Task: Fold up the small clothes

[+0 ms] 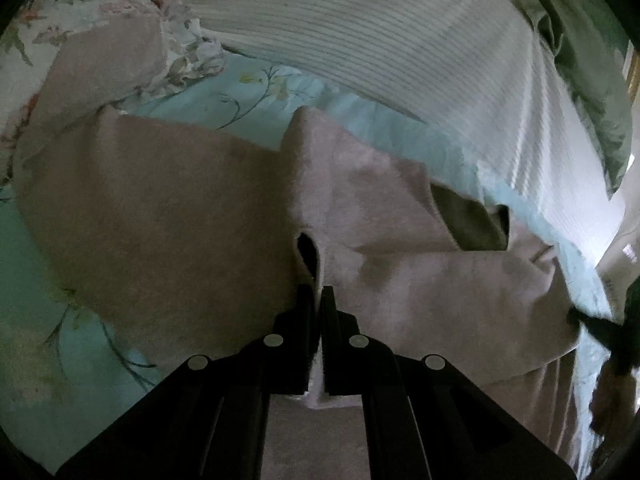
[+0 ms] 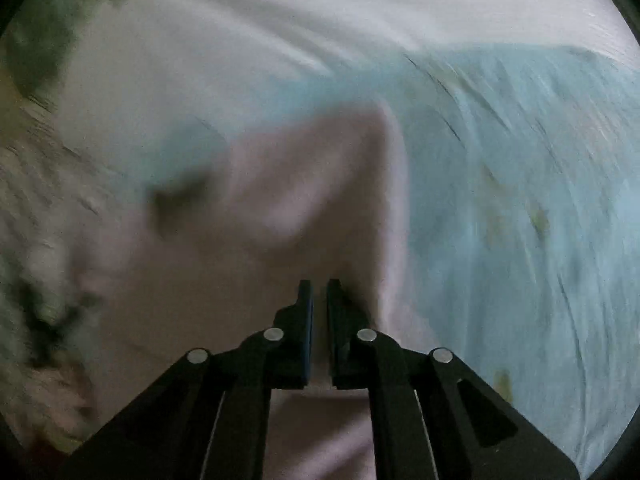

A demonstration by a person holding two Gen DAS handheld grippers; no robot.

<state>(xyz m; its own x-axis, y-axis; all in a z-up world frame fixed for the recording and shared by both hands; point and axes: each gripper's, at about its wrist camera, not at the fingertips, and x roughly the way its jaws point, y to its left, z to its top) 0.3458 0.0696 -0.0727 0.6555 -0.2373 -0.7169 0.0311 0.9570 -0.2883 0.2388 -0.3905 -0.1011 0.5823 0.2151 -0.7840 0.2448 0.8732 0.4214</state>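
- At the lower centre of the left wrist view, my left gripper point(image 1: 317, 292) stood pinched together on an edge of the pink garment point(image 1: 180, 208), a sliver of the fabric showing between its fingers.
- Across the middle of that frame the garment lay spread on the floral bedsheet point(image 1: 248, 96), with a dark opening at centre right and a white ribbed blanket point(image 1: 380, 32) filling the upper right.
- Low in the blurred right wrist view, my right gripper point(image 2: 319, 286) sat over the same pink cloth near its right-hand border; its fingers were nearly together and pink fabric showed in the slit between them, though the smear kept me from saying whether the pads truly bit.
- At the far right of the left view, a dark shape touched the garment's border; I took it for my other tool.
- Judged from this, the step in hand was taking hold of two edge points before a fold.
- Next, I reckoned, both holds had to lift and travel together, keeping the cloth taut so the edge landed square.
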